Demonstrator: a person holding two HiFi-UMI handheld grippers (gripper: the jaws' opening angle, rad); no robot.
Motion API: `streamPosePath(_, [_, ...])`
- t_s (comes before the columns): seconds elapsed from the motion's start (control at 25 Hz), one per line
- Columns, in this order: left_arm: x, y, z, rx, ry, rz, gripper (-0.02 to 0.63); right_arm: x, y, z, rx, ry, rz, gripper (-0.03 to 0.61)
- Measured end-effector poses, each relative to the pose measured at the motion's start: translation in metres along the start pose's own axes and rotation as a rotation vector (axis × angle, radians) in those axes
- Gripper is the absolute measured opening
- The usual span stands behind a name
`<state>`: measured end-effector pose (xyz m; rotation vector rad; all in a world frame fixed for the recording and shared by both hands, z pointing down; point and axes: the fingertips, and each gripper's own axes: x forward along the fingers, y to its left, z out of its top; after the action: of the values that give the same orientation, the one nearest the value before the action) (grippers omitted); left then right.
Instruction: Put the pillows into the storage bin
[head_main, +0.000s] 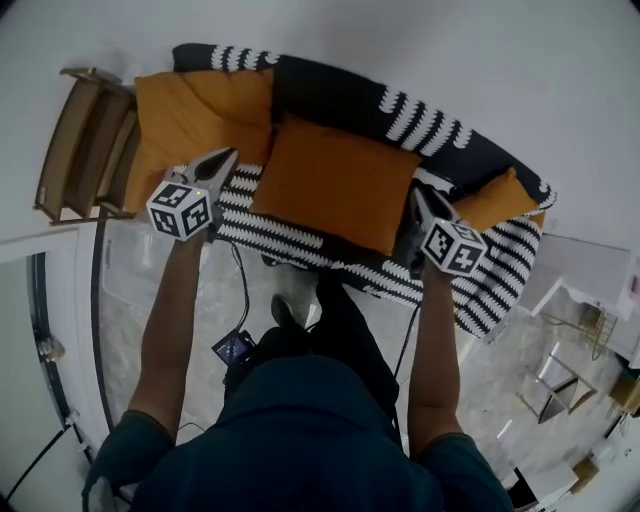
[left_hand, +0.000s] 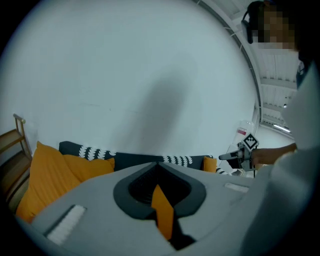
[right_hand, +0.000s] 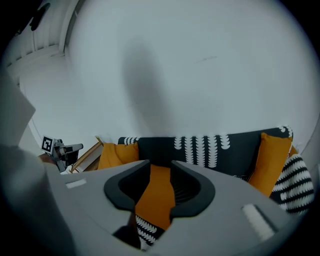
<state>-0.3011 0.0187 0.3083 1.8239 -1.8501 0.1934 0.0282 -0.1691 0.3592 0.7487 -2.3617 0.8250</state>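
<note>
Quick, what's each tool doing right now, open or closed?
Left tool: closed, apparently empty.
Right tool: open, orange pillow seen between its jaws, not gripped.

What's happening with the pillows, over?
Left gripper jaws shut. Right gripper jaws open at middle pillow edge. Pillow lies on sofa. No bin in sight.

The head view looks steeply down on the sofa (head_main: 340, 95) from above the person (head_main: 300, 440). Each gripper view sits close behind its own jaws, facing the sofa back and wall (left_hand: 125, 65); all share the orange pillows (head_main: 335, 185).
</note>
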Motion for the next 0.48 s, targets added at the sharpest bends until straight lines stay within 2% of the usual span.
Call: streamPosePath(0.48, [0.115, 0.057, -0.103, -0.122, 0.21, 0.041, 0.028, 0.122, -0.084, -0.08, 0.164, 0.204, -0.006, 0.16])
